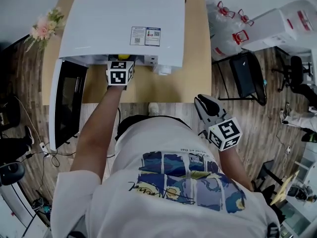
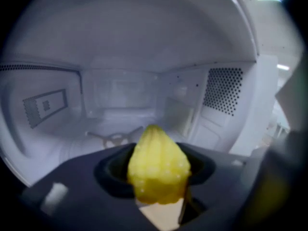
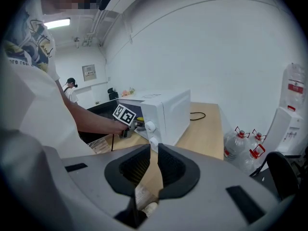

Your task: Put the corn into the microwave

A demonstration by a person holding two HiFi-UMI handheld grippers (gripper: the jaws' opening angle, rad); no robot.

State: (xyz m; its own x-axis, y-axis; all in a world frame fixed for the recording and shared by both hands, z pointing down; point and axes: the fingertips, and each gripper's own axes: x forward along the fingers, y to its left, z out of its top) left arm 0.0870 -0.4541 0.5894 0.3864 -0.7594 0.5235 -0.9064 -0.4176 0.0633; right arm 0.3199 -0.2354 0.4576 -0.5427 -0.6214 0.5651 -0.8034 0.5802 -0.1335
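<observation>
Left tool [image 1: 120,63] grasps the corn [image 2: 159,167] at the open microwave [image 1: 124,29] mouth; placement and release remain. Right tool [image 1: 203,104], at 4 o'clock from the microwave, stands narrowly parted, empty.

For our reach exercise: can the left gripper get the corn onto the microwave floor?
Likely yes: door open, left gripper holding the corn at the mouth, nothing blocking the floor.

Microwave [image 1: 124,24]: smooth white casing, slight sheen; cavity walls perforated in patches.
Desk [image 1: 168,88]: pale wood, matt.
Floor [image 1: 233,113]: dark grained planks.
Corn [image 2: 158,165]: yellow, knobbly.
Right gripper [image 3: 150,150]: dark matt plastic, ribbed pads [image 3: 136,166].
</observation>
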